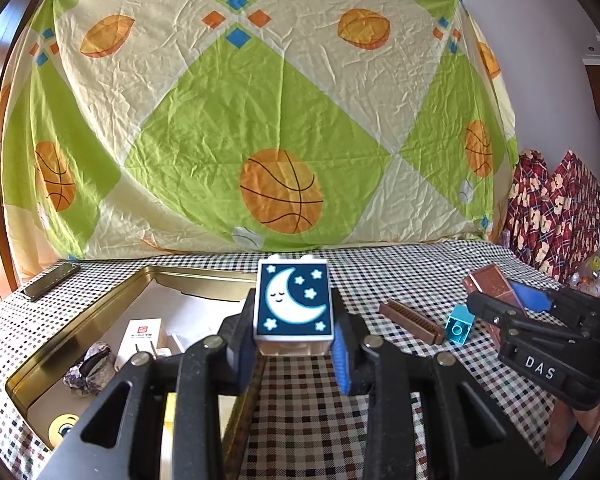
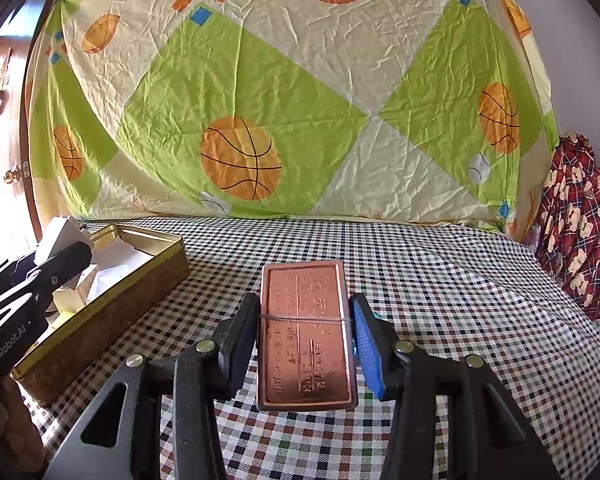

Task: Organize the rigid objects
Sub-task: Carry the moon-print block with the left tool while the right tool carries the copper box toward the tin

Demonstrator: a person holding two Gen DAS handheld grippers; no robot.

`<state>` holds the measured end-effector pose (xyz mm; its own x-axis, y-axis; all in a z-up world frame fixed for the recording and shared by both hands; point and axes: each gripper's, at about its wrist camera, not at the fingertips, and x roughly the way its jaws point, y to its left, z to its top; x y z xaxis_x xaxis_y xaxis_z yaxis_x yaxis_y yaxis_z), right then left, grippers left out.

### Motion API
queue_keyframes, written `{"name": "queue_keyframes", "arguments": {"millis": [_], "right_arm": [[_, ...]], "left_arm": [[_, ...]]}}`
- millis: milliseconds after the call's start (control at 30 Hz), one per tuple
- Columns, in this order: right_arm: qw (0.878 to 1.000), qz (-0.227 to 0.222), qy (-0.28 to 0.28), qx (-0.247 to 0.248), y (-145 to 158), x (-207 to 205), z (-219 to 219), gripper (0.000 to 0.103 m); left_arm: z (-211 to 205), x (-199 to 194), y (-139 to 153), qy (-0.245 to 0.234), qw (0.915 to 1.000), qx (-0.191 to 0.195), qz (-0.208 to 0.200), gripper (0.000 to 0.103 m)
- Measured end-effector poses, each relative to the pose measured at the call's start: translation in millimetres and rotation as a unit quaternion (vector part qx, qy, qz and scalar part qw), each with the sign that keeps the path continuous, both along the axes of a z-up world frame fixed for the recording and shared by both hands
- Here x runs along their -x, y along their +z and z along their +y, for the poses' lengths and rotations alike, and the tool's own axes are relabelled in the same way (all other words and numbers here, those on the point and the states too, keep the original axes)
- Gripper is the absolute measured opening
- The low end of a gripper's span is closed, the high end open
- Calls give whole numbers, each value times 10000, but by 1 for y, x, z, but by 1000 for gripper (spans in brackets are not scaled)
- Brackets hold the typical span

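My left gripper (image 1: 294, 344) is shut on a white toy block with a moon-and-stars picture (image 1: 293, 300), held above the checked cloth beside the gold tin's right wall. My right gripper (image 2: 306, 340) is shut on a flat copper-coloured rectangular case (image 2: 306, 336) with embossed writing and a thin band round it, lifted over the cloth. In the left wrist view that same case (image 1: 490, 282) shows at the right, between the right gripper's fingers (image 1: 530, 296). The open gold tin (image 1: 80, 344) lies at the left, also seen as the tin (image 2: 112, 312) in the right wrist view.
A brown comb (image 1: 412, 322) and a small teal block (image 1: 458, 326) lie on the checked cloth right of centre. Inside the tin are a white charger box (image 1: 140, 340), a purple-grey lump (image 1: 88, 368) and a yellow roll (image 1: 62, 428). A dark phone (image 1: 52, 280) lies far left. Red plaid fabric (image 1: 552, 208) piles at right.
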<state>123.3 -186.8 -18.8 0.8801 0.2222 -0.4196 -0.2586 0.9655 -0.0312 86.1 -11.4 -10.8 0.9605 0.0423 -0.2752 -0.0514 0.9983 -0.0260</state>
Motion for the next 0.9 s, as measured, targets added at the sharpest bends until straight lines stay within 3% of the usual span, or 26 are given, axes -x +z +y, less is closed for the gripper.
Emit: {"name": "queue_keyframes", "arguments": {"millis": [900], "right_arm": [[9992,-108,283,-267,7,13,4,48]], "left_arm": [[15,19,1,183,9997,82,-126,30]]}}
